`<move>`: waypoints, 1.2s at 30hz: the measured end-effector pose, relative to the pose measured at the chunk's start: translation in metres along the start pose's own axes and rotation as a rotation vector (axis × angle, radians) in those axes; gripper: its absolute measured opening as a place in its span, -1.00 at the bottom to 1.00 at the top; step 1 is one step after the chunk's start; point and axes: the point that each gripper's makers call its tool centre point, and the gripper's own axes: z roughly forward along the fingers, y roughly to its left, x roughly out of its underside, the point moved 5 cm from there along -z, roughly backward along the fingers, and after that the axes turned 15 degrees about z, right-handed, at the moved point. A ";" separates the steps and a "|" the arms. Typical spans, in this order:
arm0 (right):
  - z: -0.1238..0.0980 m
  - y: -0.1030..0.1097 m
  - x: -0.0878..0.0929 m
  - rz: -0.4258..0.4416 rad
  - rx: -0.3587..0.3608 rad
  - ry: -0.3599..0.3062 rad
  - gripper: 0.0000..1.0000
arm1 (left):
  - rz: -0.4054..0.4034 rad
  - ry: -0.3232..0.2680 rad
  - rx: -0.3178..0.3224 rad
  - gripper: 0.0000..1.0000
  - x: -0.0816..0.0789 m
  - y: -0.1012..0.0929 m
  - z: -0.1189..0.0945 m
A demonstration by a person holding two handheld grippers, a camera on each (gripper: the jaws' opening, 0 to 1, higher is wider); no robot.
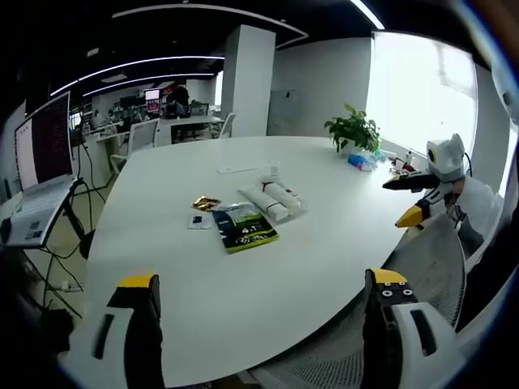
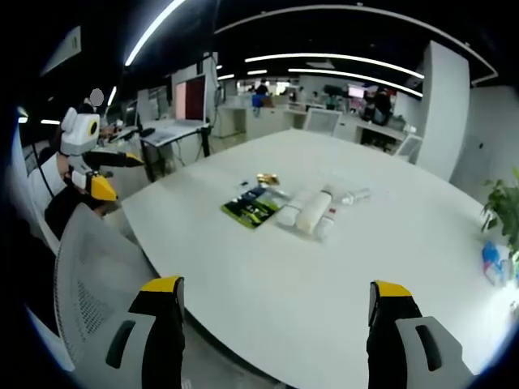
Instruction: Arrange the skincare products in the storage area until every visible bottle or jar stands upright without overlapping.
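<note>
Several white skincare tubes (image 1: 272, 199) (image 2: 309, 210) lie flat, side by side, in the middle of the white table (image 1: 203, 275) (image 2: 268, 267). Beside them lie a green-and-black packet (image 1: 246, 228) (image 2: 255, 206), a gold sachet (image 1: 205, 203) (image 2: 268, 178) and a small card (image 1: 197, 220). My left gripper (image 1: 262, 279) (image 2: 120, 175) is open and empty, held back from the table's near edge. My right gripper (image 2: 276, 288) (image 1: 397, 203) is open too, at another side of the table, well short of the tubes.
A grey mesh chair back (image 1: 434, 267) (image 2: 93, 275) stands between the two grippers at the table edge. A potted plant (image 1: 354, 128) (image 2: 507, 203) and a blue item (image 1: 362, 162) (image 2: 495, 263) sit at the far side. A laptop (image 1: 40, 174) stands on a side stand.
</note>
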 end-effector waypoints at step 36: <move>0.025 -0.018 -0.028 -0.052 -0.006 0.016 0.98 | -0.003 0.009 -0.003 0.99 0.000 0.004 0.003</move>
